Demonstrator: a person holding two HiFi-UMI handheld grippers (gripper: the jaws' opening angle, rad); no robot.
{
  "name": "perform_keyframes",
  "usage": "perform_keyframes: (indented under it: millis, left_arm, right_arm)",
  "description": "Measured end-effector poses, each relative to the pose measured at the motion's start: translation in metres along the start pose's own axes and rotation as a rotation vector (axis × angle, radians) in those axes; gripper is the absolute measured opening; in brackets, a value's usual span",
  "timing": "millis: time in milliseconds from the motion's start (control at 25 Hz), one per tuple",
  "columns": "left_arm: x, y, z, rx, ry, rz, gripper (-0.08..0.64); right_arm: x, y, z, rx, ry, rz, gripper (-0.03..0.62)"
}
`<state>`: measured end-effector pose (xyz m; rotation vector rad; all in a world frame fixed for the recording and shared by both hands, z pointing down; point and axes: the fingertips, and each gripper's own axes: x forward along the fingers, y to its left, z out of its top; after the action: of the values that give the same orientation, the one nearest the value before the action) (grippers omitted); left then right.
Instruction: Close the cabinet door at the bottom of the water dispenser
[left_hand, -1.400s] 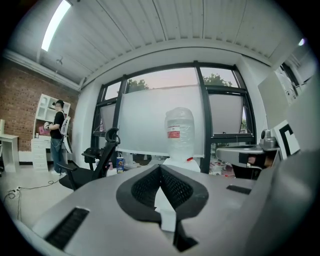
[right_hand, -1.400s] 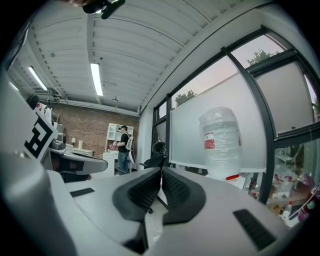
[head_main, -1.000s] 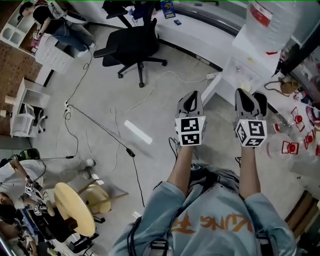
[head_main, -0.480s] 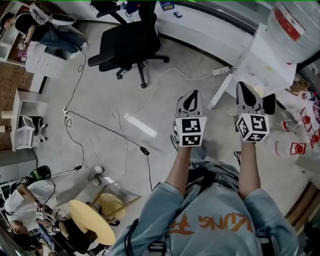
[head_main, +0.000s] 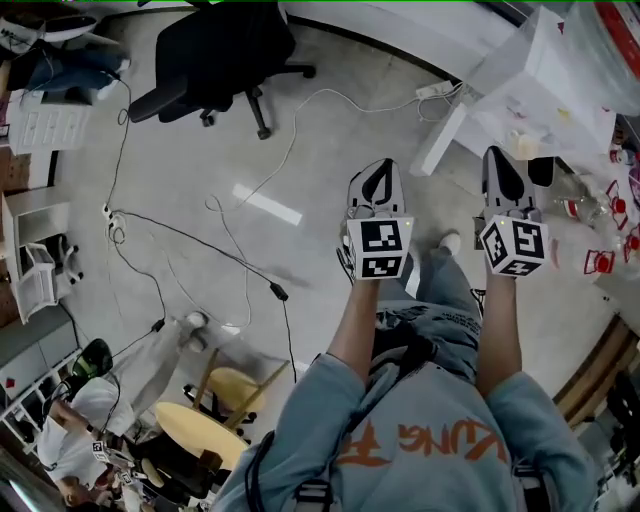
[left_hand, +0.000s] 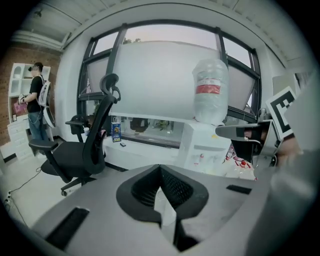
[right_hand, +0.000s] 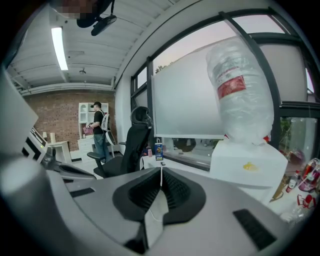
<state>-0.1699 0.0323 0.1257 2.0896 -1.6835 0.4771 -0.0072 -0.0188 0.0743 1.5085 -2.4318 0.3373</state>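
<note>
The white water dispenser (head_main: 545, 105) stands at the top right of the head view, with its clear bottle (left_hand: 210, 90) on top. A white panel (head_main: 440, 140), its bottom cabinet door by the look of it, sticks out from the base over the floor. My left gripper (head_main: 378, 188) is shut and empty, held short of that panel. My right gripper (head_main: 505, 172) is also shut and empty, right in front of the dispenser (right_hand: 247, 165). In the left gripper view the dispenser (left_hand: 202, 145) is ahead, its lower part hidden behind the jaws.
A black office chair (head_main: 215, 50) stands at the top left. Cables (head_main: 200, 245) and a white strip (head_main: 265, 205) lie on the floor, with a power strip (head_main: 440, 90) by the dispenser. Red-labelled bottles (head_main: 600, 262) sit at the right. A wooden stool (head_main: 205, 425) is behind me.
Both grippers have moved forward and down toward the dispenser, which now lies closer to them. The chair has slid toward the top edge of the head view. Both stay shut.
</note>
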Motion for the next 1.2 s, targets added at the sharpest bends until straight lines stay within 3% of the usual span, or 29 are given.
perform_keyframes:
  millis: [480, 840, 1200]
  left_arm:
    - [0.056, -0.009, -0.092, 0.039, 0.189, -0.038, 0.011]
    - [0.095, -0.026, -0.151, 0.026, 0.252, -0.055, 0.011]
    - [0.113, -0.016, -0.211, -0.022, 0.277, -0.012, 0.011]
  right_arm:
    - [0.028, -0.026, -0.11, 0.093, 0.133, -0.037, 0.031]
    - [0.041, -0.014, -0.188, 0.086, 0.242, 0.066, 0.031]
    - [0.058, 0.012, -0.25, 0.028, 0.336, 0.211, 0.031]
